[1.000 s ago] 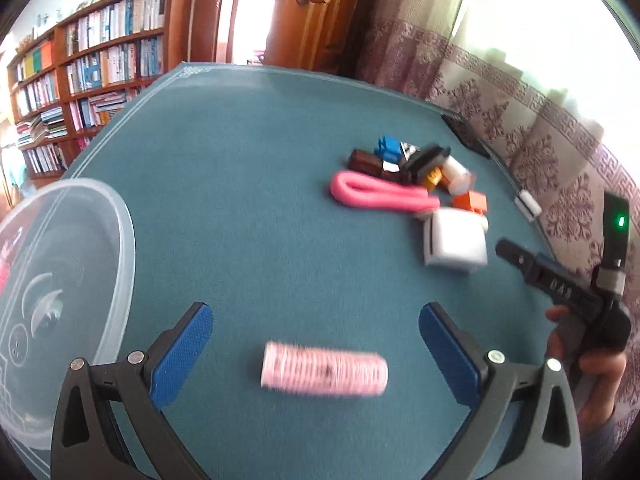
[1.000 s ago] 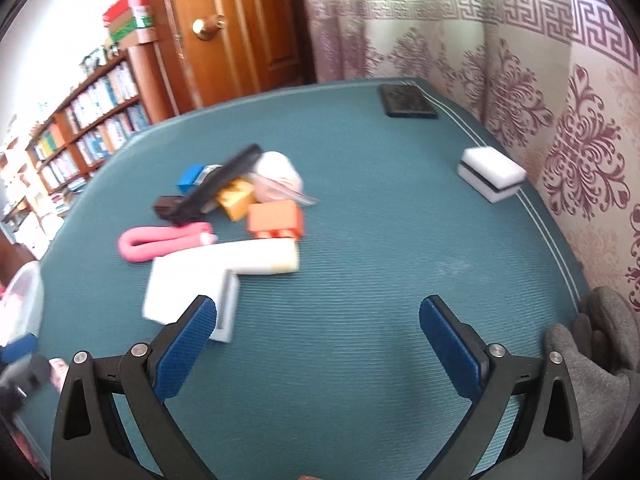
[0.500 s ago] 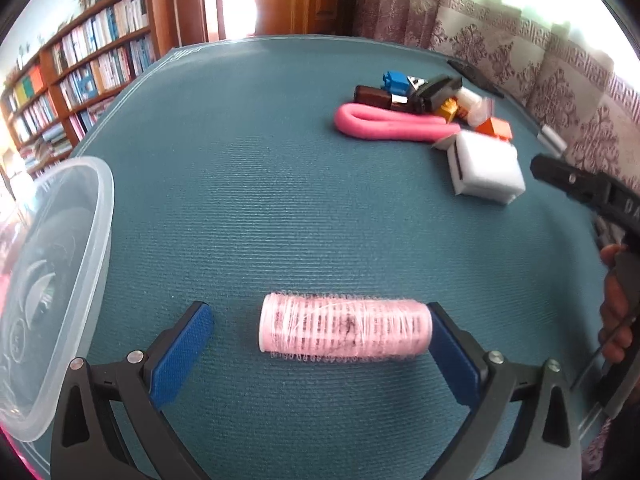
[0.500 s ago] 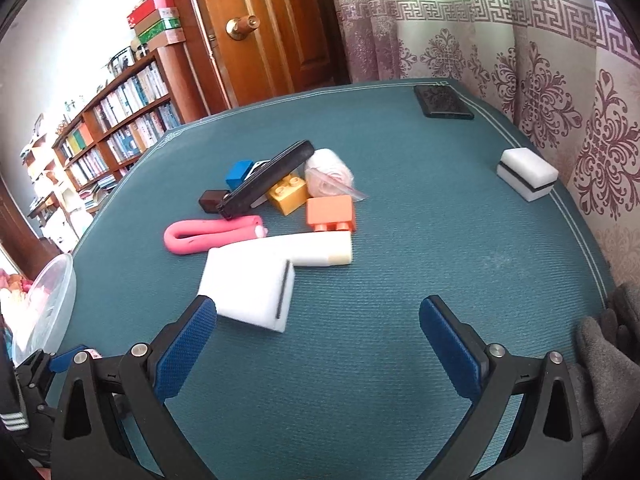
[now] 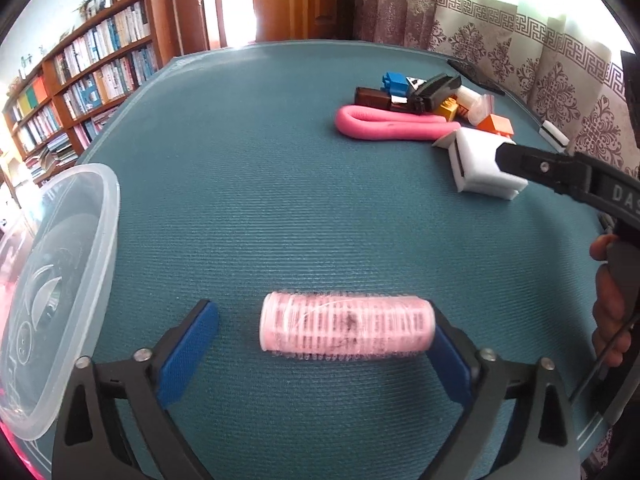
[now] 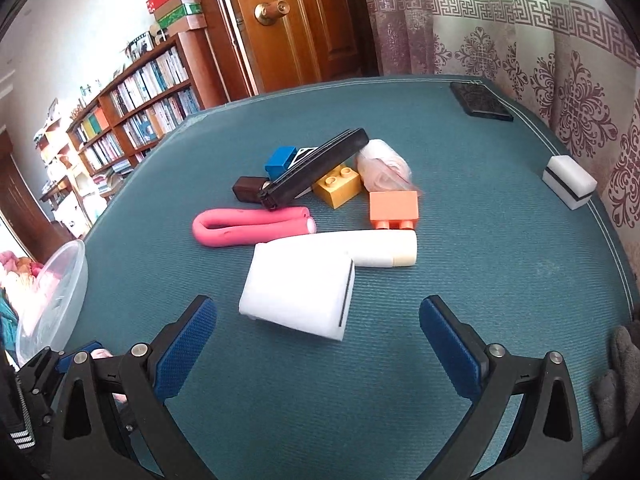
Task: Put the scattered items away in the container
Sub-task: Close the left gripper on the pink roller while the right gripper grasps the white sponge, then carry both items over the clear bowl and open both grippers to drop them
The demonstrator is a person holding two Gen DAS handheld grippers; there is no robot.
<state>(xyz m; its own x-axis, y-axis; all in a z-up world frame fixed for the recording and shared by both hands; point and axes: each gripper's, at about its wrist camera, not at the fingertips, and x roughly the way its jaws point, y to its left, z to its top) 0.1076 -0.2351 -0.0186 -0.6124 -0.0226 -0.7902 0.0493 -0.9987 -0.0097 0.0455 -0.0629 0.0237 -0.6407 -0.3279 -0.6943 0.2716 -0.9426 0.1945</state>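
The left gripper stands wide open over the teal table mat, its jaws set on either side of a pink hair roller that lies crosswise on the mat; the roller's right end touches the right blue pad, while a clear gap separates its left end from the left pad, so nothing is clamped. Just to the left, at the mat's edge, sits the clear plastic container. The right gripper is likewise wide open and empty, low over the mat with a white foam sponge lying just ahead of its fingers, nearer the left one. Touching the sponge's far side is a white tube with a cream cap, and beyond that a cluster of clutter: a bent pink foam curler, an orange building brick, a yellow brick, a blue brick, a small dark brown block, a long black case propped slantwise across the bricks, and a crumpled clear bag. Well apart, near the curtain, a second white sponge with a dark stripe lies at the mat's right edge and a flat black object at the far corner. A bookshelf and wooden door stand behind.
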